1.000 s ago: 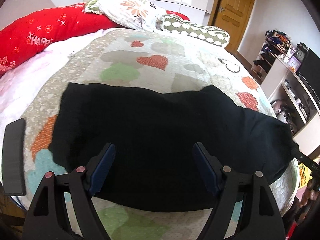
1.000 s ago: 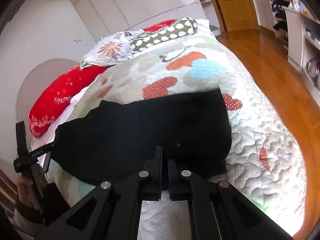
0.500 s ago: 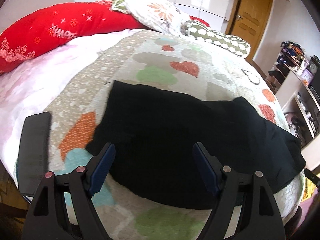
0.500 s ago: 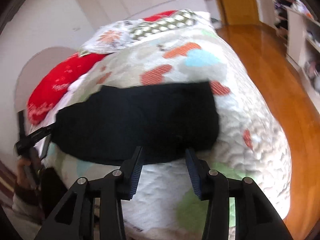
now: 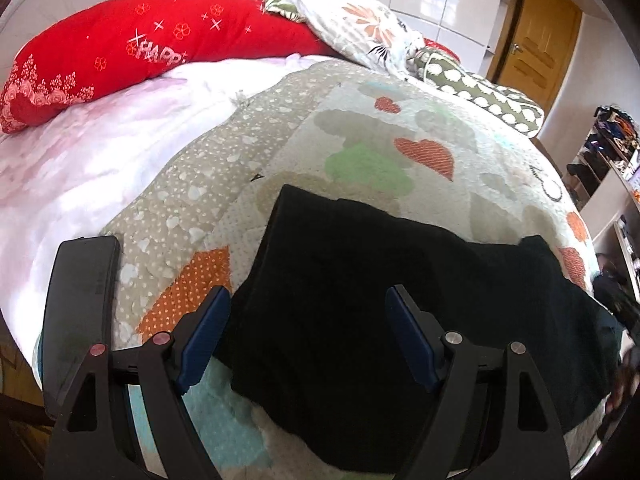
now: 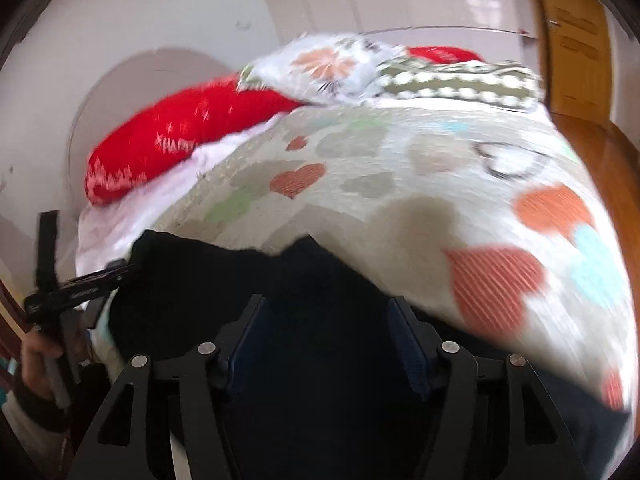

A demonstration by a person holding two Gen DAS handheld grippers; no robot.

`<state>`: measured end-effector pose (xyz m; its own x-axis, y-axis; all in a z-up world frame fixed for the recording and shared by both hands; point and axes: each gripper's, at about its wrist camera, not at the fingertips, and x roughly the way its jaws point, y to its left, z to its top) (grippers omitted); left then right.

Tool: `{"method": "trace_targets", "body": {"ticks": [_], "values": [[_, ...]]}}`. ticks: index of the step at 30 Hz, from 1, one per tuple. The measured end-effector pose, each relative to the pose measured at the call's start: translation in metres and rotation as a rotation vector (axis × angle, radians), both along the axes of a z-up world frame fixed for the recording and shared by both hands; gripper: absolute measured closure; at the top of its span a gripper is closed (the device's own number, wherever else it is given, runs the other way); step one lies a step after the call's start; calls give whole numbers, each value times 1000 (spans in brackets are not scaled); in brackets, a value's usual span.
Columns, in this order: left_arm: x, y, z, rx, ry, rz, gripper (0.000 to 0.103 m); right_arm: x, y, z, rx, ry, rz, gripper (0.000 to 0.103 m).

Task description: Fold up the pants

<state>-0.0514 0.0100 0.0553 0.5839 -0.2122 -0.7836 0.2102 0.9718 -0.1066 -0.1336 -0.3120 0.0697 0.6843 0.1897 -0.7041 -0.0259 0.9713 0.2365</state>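
Observation:
Black pants (image 5: pixel 392 292) lie folded lengthwise across the near edge of the bed's heart-patterned quilt (image 5: pixel 360 128). My left gripper (image 5: pixel 308 320) is open and empty, hovering over the left end of the pants. In the right wrist view the pants (image 6: pixel 224 280) fill the lower middle, blurred by motion. My right gripper (image 6: pixel 326 332) is open and empty, low over the pants. The left gripper shows at the left edge of that view (image 6: pixel 80 284), held in a hand.
A long red pillow (image 5: pixel 132 52), a floral pillow (image 5: pixel 360 28) and a green dotted pillow (image 5: pixel 480 96) lie at the head of the bed. A dark flat device (image 5: pixel 80 304) lies at the bed's left edge. A wooden door (image 5: pixel 528 56) and shelves (image 5: pixel 612 168) stand right.
My right gripper opened, letting go of the pants' edge, and swung in over the pants. My left gripper moved left, staying open.

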Motion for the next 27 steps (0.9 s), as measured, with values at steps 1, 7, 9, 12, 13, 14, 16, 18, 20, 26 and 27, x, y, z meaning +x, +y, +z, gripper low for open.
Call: {"method": "trace_targets", "body": {"ticks": [1, 7, 9, 12, 13, 14, 16, 18, 20, 26, 27], "values": [[1, 0, -2, 3, 6, 2, 23, 15, 4, -3, -6, 14, 10, 39], [5, 0, -16, 15, 32, -3, 23, 67, 19, -27, -22, 98, 69, 41], [6, -1, -18, 16, 33, -3, 23, 72, 21, -35, -32, 129, 83, 66], [6, -4, -18, 19, 23, -9, 23, 68, 24, -38, -63, 115, 85, 98], [6, -6, -18, 23, 18, -12, 23, 66, 24, -35, -70, 101, 76, 99], [7, -7, -18, 27, 15, -15, 23, 64, 22, -32, -71, 88, 64, 100], [9, -10, -19, 32, 10, -12, 23, 60, 14, -22, -52, 50, 24, 102], [12, -8, -21, 25, 8, 3, 23, 62, 10, -21, -36, 42, 2, 102], [14, -6, -25, 19, 8, 23, 20, 68, 11, -30, -58, 68, -9, 102], [14, 1, -33, -14, 10, 25, 19, 78, 14, -48, -75, 91, -52, 102], [14, 1, -33, -17, 10, 24, 19, 78, 14, -46, -77, 90, -55, 102]]}}
